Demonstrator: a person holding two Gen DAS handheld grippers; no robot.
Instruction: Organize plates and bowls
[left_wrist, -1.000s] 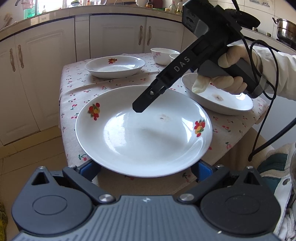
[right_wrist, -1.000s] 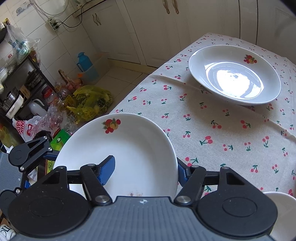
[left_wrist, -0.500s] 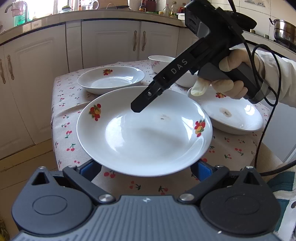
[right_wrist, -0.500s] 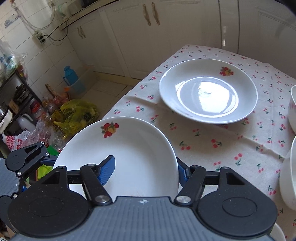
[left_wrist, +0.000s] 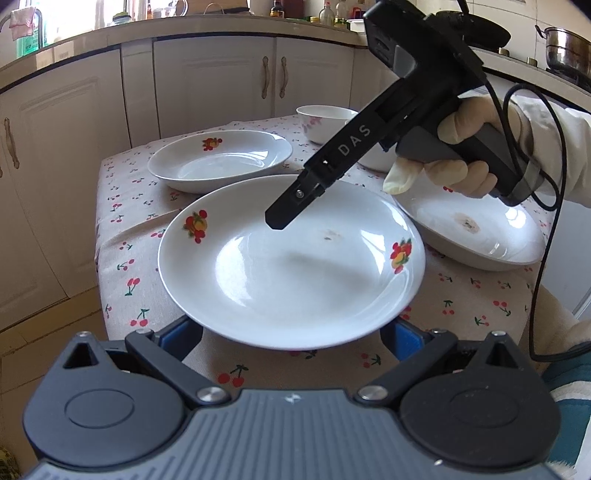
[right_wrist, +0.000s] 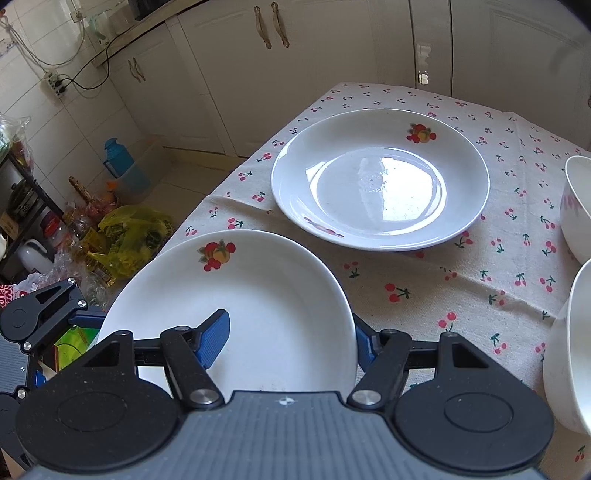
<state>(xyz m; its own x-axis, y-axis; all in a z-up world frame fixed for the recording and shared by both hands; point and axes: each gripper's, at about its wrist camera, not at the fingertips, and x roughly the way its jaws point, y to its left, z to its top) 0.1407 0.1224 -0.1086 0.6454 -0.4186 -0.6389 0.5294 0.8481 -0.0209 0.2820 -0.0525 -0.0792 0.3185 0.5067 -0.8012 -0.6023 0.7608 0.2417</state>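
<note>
A white plate with fruit decals (left_wrist: 295, 266) hangs just above the near corner of the table (left_wrist: 122, 206). My right gripper (right_wrist: 288, 343) is shut on it: one blue pad lies on its inner face and the other sits under its rim. Seen from the left wrist, the right gripper's upper finger (left_wrist: 284, 218) rests on the plate. My left gripper (left_wrist: 291, 336) stands open, its blue fingers (left_wrist: 181, 336) spread wide below the plate's near edge, their tips hidden. A second decal plate (right_wrist: 380, 181) lies flat on the cherry-print cloth beyond.
A third plate with a brown stain (left_wrist: 469, 229) lies at the right, under the gloved hand (left_wrist: 443, 166). White bowls (left_wrist: 325, 118) stand at the back right. Cabinets (left_wrist: 221, 81) ring the table. Bags and jars (right_wrist: 125, 236) crowd the floor at its left.
Both grippers have carried the plate inward from beyond the table's edge, over its corner. The far plate now sits nearer and more central in the right wrist view. The grip is unchanged.
</note>
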